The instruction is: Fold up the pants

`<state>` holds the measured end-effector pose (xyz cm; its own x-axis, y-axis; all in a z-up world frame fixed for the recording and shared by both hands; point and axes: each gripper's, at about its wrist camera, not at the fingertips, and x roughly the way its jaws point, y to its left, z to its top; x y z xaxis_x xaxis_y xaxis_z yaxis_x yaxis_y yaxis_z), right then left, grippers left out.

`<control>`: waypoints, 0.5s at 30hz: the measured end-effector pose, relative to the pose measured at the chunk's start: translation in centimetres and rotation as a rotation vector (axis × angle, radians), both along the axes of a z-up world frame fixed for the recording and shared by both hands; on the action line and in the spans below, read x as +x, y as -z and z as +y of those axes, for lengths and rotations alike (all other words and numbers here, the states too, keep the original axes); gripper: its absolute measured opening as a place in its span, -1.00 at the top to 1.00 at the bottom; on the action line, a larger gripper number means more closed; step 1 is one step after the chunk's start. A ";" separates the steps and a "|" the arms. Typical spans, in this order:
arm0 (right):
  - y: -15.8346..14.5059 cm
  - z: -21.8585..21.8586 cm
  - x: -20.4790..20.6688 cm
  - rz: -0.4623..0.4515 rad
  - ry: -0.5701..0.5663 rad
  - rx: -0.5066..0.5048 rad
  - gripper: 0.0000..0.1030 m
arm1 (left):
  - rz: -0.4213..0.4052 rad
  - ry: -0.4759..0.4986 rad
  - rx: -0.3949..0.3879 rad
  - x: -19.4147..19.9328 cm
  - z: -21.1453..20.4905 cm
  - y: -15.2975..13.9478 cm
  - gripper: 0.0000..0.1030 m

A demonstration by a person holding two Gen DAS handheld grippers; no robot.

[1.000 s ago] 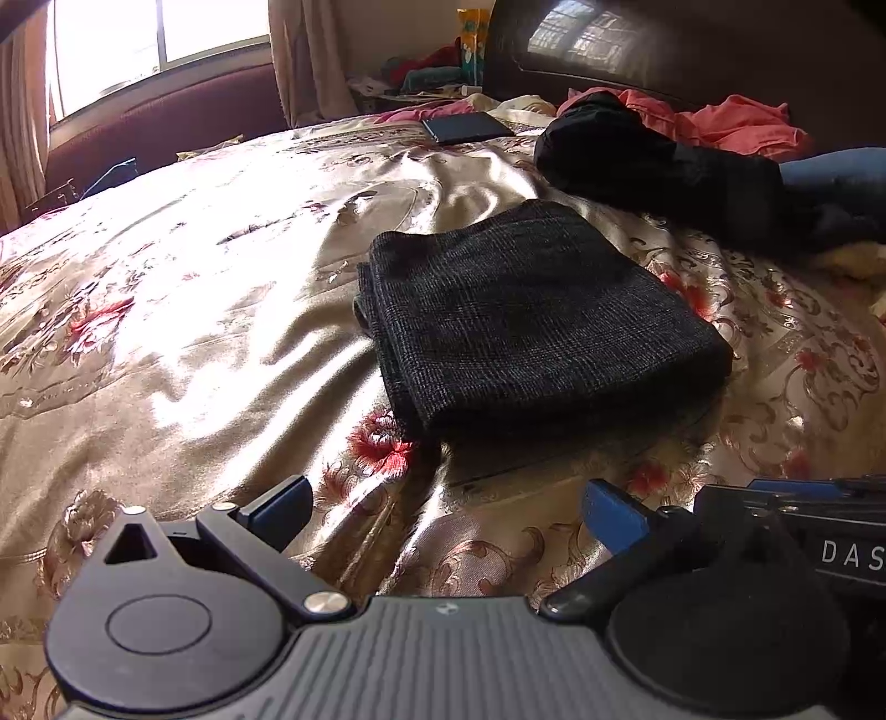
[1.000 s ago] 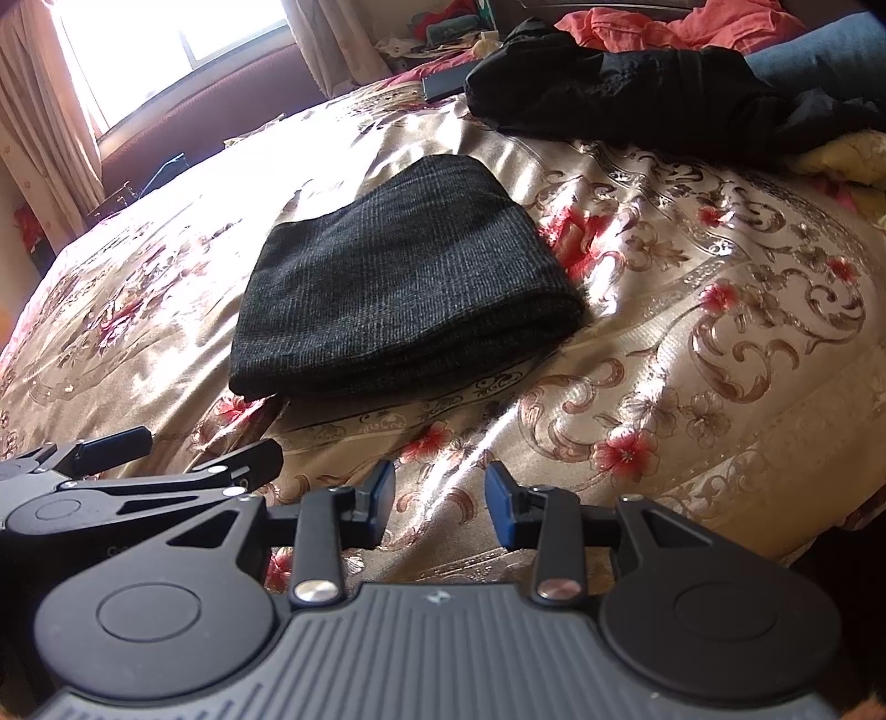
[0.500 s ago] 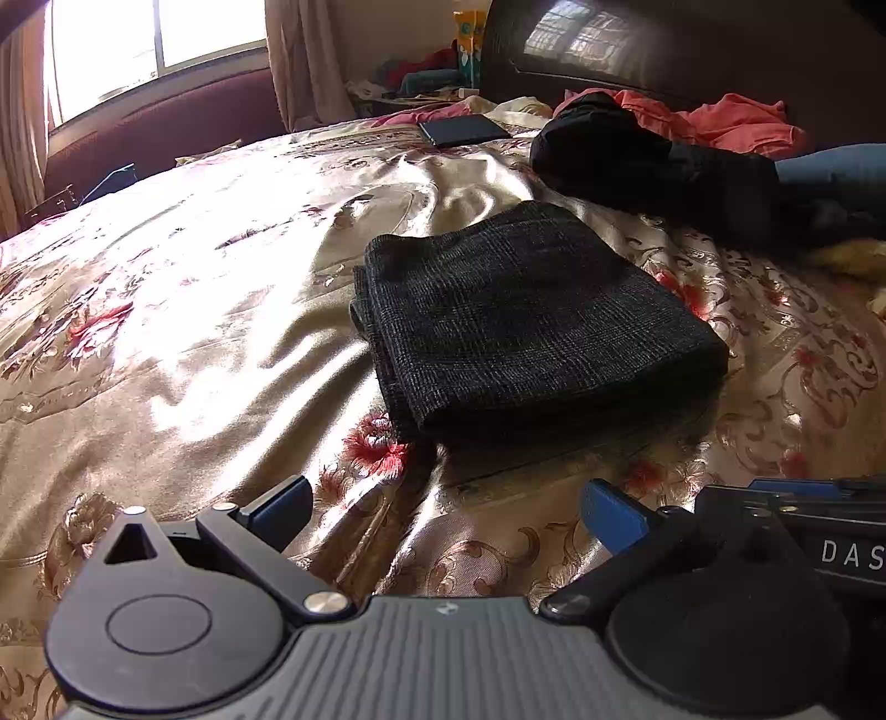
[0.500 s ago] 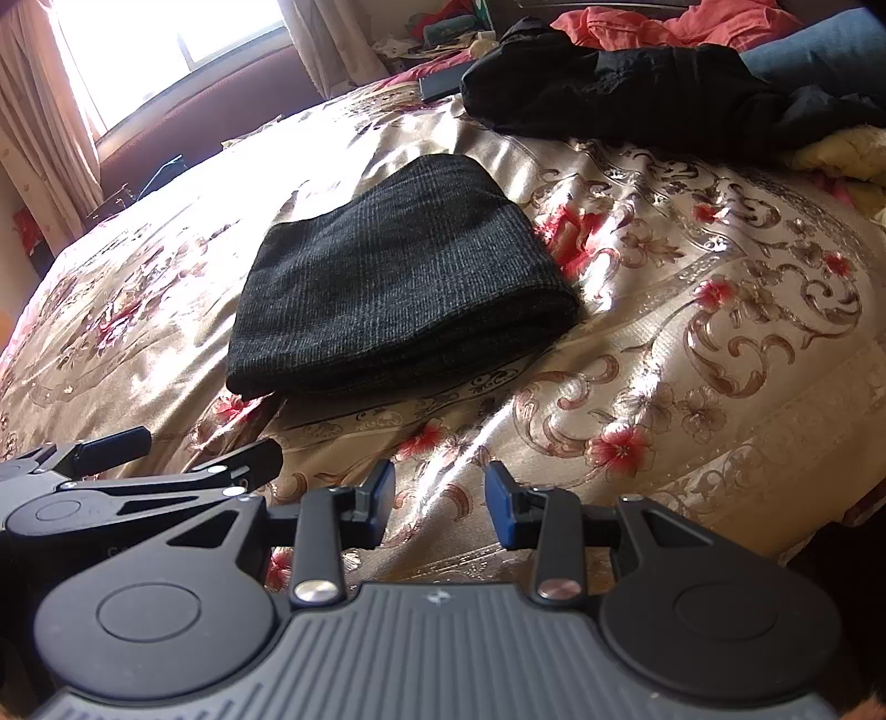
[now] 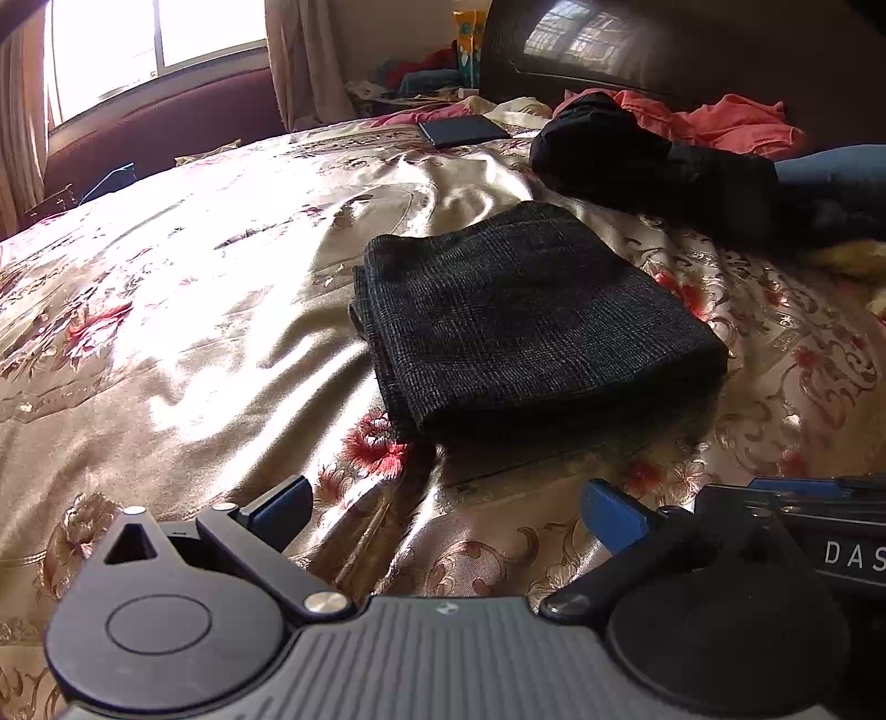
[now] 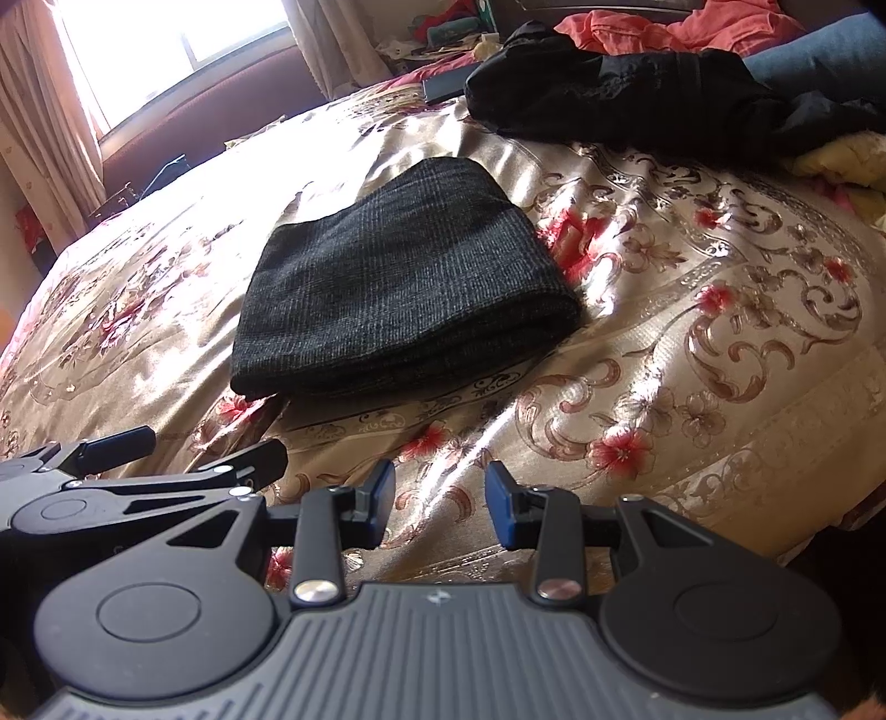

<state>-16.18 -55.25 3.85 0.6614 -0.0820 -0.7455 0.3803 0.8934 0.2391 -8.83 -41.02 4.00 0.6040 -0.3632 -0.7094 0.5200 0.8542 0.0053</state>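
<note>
The dark grey checked pants lie folded into a compact rectangle on the gold floral bedspread. My left gripper hovers short of the pants' near edge, its blue-padded fingers wide apart and empty. My right gripper is beside it, also back from the pants, jaws parted with only bedspread between them. The left gripper's fingers show at the lower left of the right wrist view, and part of the right gripper's body at the left wrist view's lower right.
A heap of black clothing lies behind the pants, with coral-red garments, blue fabric and a dark flat rectangular object near the headboard. A bright window and a maroon sofa stand at the far left.
</note>
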 end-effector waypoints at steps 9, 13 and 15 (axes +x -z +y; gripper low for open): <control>0.0 0.0 0.0 -0.003 0.001 -0.001 0.28 | -0.005 0.001 -0.001 -0.1 -0.1 -0.1 -1.00; -0.2 0.0 0.0 -0.007 0.003 -0.002 0.28 | -0.010 0.001 -0.002 0.0 -0.1 -0.3 -1.00; -0.3 0.0 -0.1 -0.008 0.003 -0.004 0.28 | -0.010 0.001 -0.003 0.0 -0.2 -0.3 -1.00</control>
